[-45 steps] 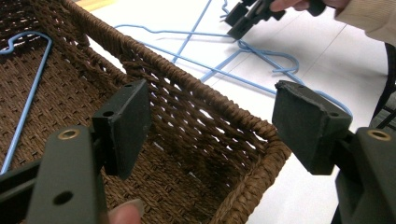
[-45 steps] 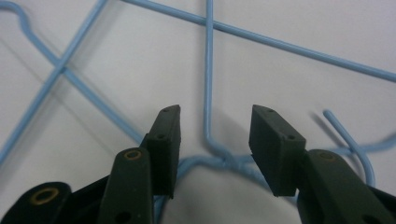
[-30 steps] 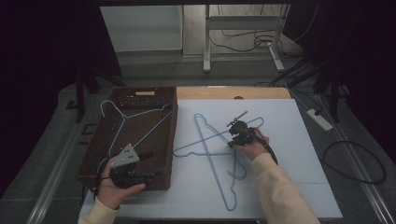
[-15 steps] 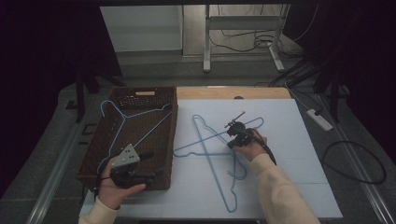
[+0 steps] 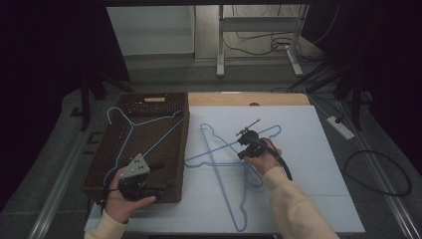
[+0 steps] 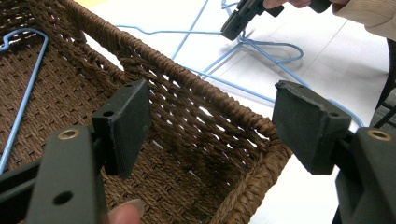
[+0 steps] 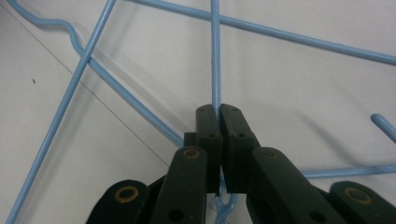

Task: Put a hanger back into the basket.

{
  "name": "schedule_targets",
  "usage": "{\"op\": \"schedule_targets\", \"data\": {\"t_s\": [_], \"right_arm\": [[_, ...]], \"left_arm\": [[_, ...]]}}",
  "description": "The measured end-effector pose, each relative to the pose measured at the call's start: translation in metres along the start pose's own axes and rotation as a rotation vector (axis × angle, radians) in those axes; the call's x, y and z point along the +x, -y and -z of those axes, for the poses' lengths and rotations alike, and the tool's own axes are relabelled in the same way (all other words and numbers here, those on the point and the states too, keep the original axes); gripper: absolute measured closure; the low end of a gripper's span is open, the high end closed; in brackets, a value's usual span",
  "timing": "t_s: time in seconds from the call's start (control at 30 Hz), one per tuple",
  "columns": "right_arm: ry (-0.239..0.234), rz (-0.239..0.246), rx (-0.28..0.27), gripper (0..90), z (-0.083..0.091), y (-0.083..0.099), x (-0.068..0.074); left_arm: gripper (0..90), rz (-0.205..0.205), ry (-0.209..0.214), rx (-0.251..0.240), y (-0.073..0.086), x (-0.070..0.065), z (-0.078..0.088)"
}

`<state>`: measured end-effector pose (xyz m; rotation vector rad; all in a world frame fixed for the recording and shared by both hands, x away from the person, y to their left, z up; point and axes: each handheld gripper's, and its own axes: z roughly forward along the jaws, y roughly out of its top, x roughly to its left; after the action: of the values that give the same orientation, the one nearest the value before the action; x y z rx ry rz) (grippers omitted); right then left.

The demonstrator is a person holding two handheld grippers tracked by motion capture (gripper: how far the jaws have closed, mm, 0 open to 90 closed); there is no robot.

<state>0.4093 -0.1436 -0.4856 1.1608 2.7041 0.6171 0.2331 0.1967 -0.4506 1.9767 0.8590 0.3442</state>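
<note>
Two light-blue wire hangers (image 5: 225, 191) lie crossed on the white table. My right gripper (image 5: 245, 145) is down where they cross, its jaws pressed together on a straight run of one hanger's wire (image 7: 215, 56). That grip fills the middle of the right gripper view (image 7: 218, 109), with a twisted bit of wire showing below the jaws. A third blue hanger (image 5: 130, 128) lies inside the brown wicker basket (image 5: 185, 134). Over the basket's near right corner my left gripper (image 5: 149, 175) hovers with its pads (image 6: 126, 122) wide apart and nothing between them (image 6: 212, 116).
The basket's woven rim (image 6: 187, 79) runs across just beyond my left jaws, and the right gripper (image 6: 238, 18) shows past it. A white power strip (image 5: 341, 127) and cables lie on the floor to the right. A desk frame (image 5: 219, 45) stands behind the table.
My right hand has shifted slightly left along the crossed hangers. The left hand has stayed put over the basket corner.
</note>
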Motion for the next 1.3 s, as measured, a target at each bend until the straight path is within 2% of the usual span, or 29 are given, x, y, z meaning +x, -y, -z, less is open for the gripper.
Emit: {"op": "schedule_targets", "data": {"t_s": [0.2,0.4,0.73,0.87,0.9,0.93,1.1,1.3], "right_arm": [[-0.016,-0.03,-0.02,87.8,-0.002,-0.002,0.003],[-0.029,-0.022,-0.035,87.9,0.003,-0.003,0.007],[-0.041,0.055,-0.044,88.0,0.033,0.009,-0.002],[-0.047,0.109,-0.055,88.0,0.047,0.018,-0.003],[-0.047,0.109,-0.055,88.0,0.047,0.018,-0.003],[-0.058,0.133,-0.056,88.0,0.052,0.022,-0.004],[-0.076,0.18,-0.065,88.0,0.061,0.033,-0.004],[-0.107,0.205,-0.089,88.0,0.065,0.046,-0.006]], "left_arm": [[28.5,0.001,0.002,0.004,0.0,0.0,-0.001],[28.5,0.001,0.003,0.003,0.0,0.0,-0.001],[28.5,-0.003,0.002,0.004,0.0,-0.001,-0.001],[28.5,-0.007,0.002,0.004,-0.001,-0.002,-0.002],[28.5,-0.007,0.002,0.004,-0.001,-0.002,-0.002],[28.5,-0.009,0.001,0.005,-0.002,-0.003,-0.002],[28.5,-0.02,0.002,0.007,-0.005,-0.006,-0.003],[28.6,-0.031,0.008,0.01,-0.011,-0.012,-0.005]]}}
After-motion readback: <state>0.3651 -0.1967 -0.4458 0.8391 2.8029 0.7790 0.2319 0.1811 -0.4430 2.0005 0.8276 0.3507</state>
